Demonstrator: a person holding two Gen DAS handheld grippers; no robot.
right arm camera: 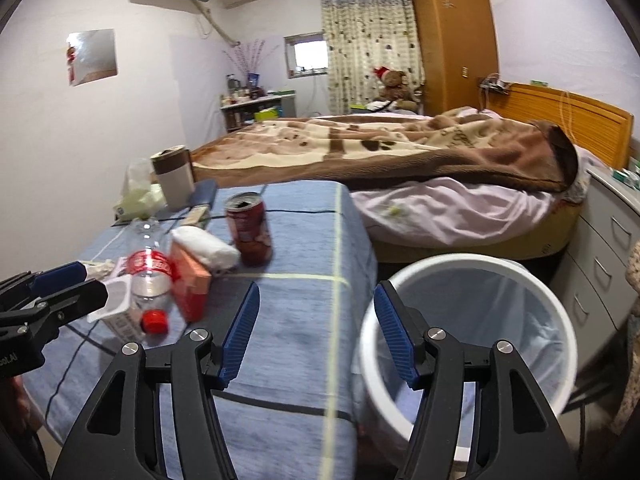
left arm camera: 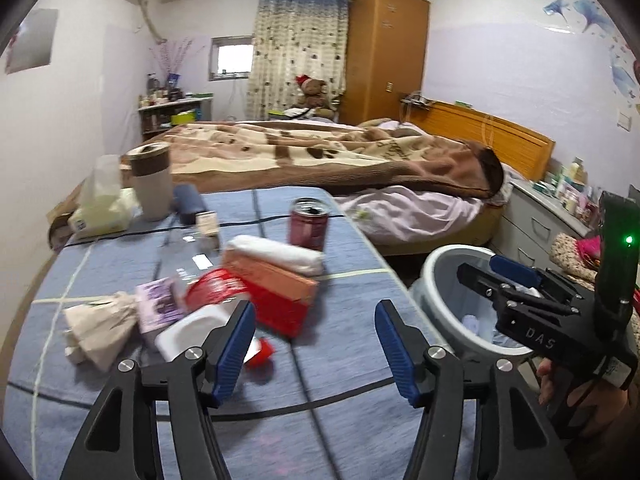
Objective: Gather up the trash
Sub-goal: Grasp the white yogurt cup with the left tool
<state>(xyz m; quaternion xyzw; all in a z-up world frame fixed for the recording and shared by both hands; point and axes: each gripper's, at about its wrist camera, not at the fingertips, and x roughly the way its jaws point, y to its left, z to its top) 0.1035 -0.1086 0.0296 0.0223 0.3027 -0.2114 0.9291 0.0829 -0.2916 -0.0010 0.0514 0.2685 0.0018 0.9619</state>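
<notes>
A heap of trash lies on the blue-clothed table point(left arm camera: 340, 384): a clear plastic bottle with a red label point(right arm camera: 149, 276), an orange-red carton point(left arm camera: 276, 284), a white milk carton point(left arm camera: 188, 330), a red can point(left arm camera: 309, 224), a rolled white tissue point(left arm camera: 280, 254) and a crumpled paper bag point(left arm camera: 100, 320). My left gripper point(left arm camera: 316, 344) is open and empty just in front of the heap. My right gripper point(right arm camera: 316, 336) is open and empty over the table's right edge, beside the white trash bin point(right arm camera: 556, 304). The right gripper also shows in the left wrist view point(left arm camera: 504, 280), over the bin point(left arm camera: 436, 272).
A lidded cup point(left arm camera: 150, 186), a tissue pack point(left arm camera: 102, 208) and a dark case point(left arm camera: 188, 202) stand at the table's far left. A bed point(left arm camera: 360, 168) with a brown blanket lies beyond. A drawer cabinet point(right arm camera: 604, 256) stands right of the bin.
</notes>
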